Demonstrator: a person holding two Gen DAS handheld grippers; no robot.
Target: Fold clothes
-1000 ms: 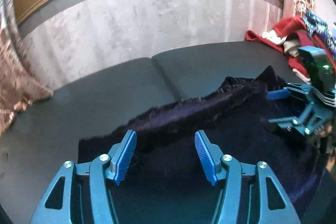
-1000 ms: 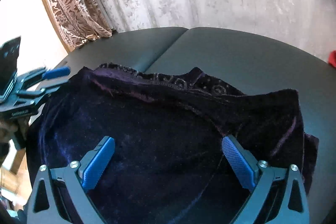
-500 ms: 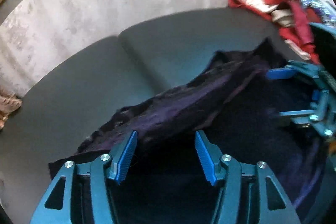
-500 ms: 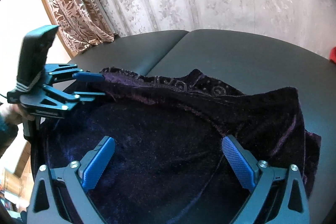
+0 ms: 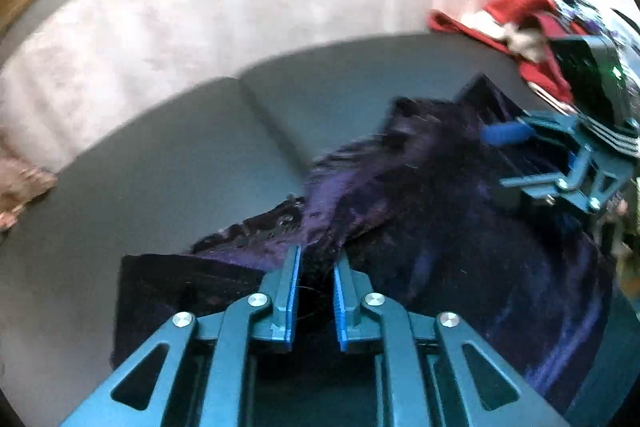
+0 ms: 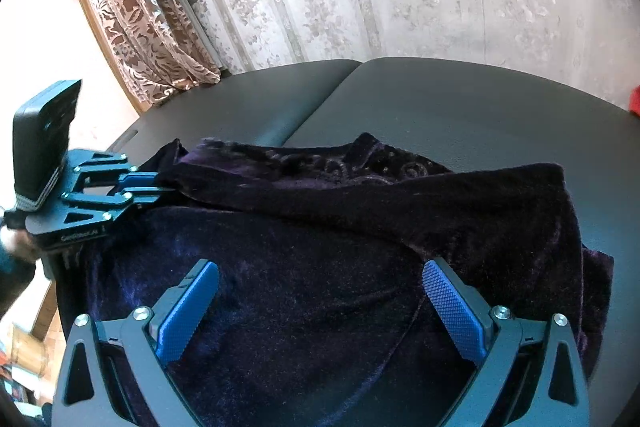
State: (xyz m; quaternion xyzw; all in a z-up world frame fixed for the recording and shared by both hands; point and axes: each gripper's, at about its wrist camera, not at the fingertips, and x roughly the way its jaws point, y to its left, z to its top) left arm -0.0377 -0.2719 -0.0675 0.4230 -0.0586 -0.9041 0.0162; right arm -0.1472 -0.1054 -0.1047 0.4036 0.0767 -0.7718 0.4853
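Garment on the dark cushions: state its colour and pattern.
The garment is deep purple velvet, plain except for embroidered scrollwork along its far edge. It shows best in the right wrist view.

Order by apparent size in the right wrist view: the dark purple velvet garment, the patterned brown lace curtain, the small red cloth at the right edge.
1. Dark purple velvet garment, though nearest the camera.
2. Patterned brown lace curtain.
3. Red cloth, mostly cut off by the edge.

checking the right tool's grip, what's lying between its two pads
Only the purple velvet garment, seen in the right wrist view: it spreads beneath the right tool, whose pads stand wide apart, not pressing it.
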